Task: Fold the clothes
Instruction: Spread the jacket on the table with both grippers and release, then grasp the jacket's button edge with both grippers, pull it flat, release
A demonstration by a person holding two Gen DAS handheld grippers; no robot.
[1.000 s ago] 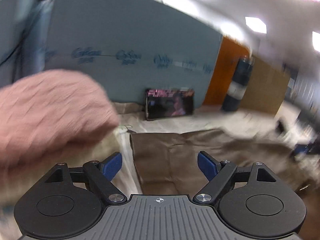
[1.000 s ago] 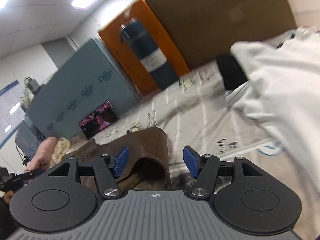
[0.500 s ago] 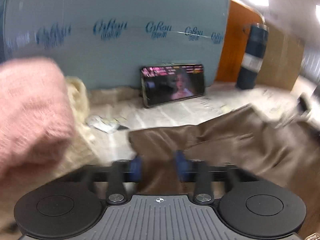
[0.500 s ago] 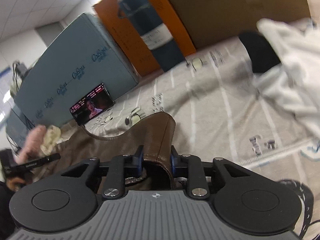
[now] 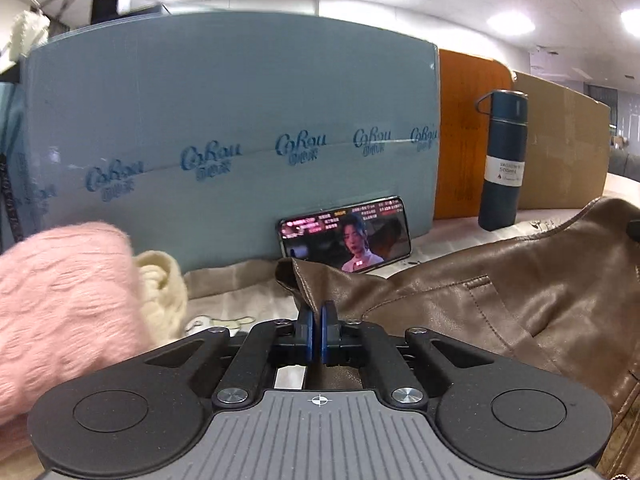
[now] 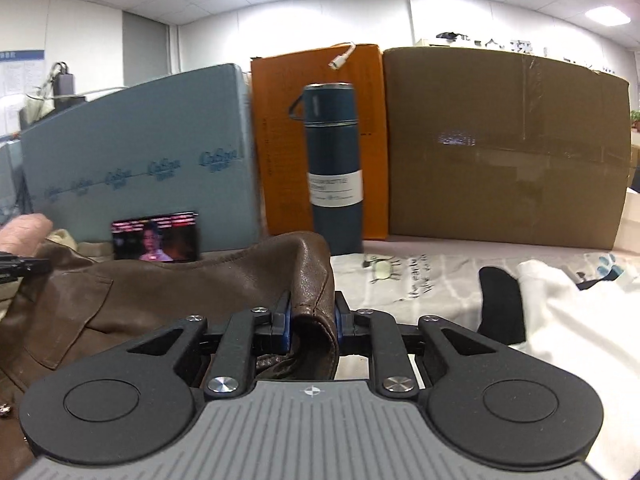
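My left gripper [image 5: 319, 330] and right gripper [image 6: 311, 326] clamped on brown jacket [image 5: 500, 292] edges; jacket lifted, no fold made yet.

Both sets of jaws, open before, now pinch the brown jacket [image 5: 480, 292].

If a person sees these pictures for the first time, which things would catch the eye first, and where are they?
First, the brown leather jacket across the front, each tool shut on an edge of it: the left tool and the right tool. Next, the lit phone leaning on the blue board behind, with the dark blue flask standing to its right. A pink sweater fills the left side.
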